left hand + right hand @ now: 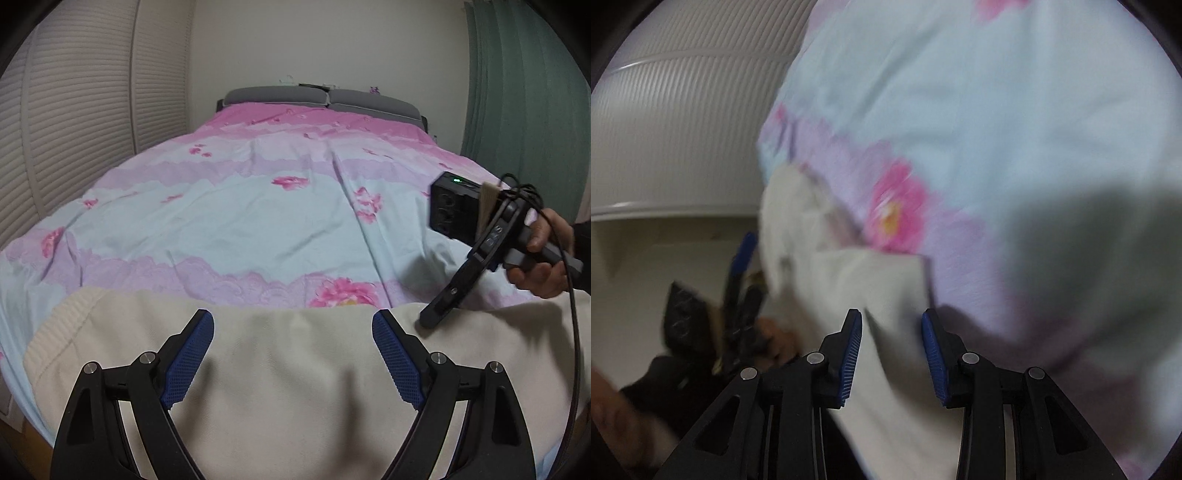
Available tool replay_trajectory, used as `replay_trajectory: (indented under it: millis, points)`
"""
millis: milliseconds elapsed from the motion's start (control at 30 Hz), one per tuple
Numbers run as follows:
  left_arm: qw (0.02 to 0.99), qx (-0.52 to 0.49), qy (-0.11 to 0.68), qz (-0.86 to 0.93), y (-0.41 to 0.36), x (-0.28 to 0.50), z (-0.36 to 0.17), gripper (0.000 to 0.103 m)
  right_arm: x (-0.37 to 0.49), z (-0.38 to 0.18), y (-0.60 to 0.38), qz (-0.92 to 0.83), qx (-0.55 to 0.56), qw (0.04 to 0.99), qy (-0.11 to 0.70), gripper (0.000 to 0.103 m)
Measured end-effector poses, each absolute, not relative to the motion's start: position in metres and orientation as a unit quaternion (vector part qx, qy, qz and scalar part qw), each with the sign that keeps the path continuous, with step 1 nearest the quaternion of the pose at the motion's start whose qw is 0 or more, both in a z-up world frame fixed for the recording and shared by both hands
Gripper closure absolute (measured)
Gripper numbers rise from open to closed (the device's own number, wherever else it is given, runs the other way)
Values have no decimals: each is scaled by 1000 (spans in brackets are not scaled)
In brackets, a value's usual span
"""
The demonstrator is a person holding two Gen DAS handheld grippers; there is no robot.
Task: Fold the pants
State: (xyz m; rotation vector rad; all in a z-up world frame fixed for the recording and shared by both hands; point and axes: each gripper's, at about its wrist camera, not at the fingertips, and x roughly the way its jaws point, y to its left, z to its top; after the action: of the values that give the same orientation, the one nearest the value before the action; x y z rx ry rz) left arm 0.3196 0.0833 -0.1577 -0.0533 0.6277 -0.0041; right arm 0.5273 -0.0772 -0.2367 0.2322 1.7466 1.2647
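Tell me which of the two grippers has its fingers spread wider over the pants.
The left gripper: its blue pads stand far apart above the cream pants. The right gripper is also open, but with a clearly narrower gap.

Motion blur smears, perhaps, the pants (849, 280).

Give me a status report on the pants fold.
Left gripper open, fingers wide above the pants. Right gripper open at the pants' edge, nothing held. Pants flat on the bed. Nothing in the way.
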Motion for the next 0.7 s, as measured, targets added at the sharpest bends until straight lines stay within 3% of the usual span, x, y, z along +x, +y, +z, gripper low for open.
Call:
replay_trajectory:
  millis: [400,567,700]
  points:
    - [950,-37,310,6,92,323,-158,15,538,-260,-54,507,134,446,725,64]
    - [951,-30,307,6,87,320,-156,15,539,-240,-67,474,131,530,690,90]
    - [955,-25,296,5,85,318,-151,15,535,-187,-85,463,105,628,616,94]
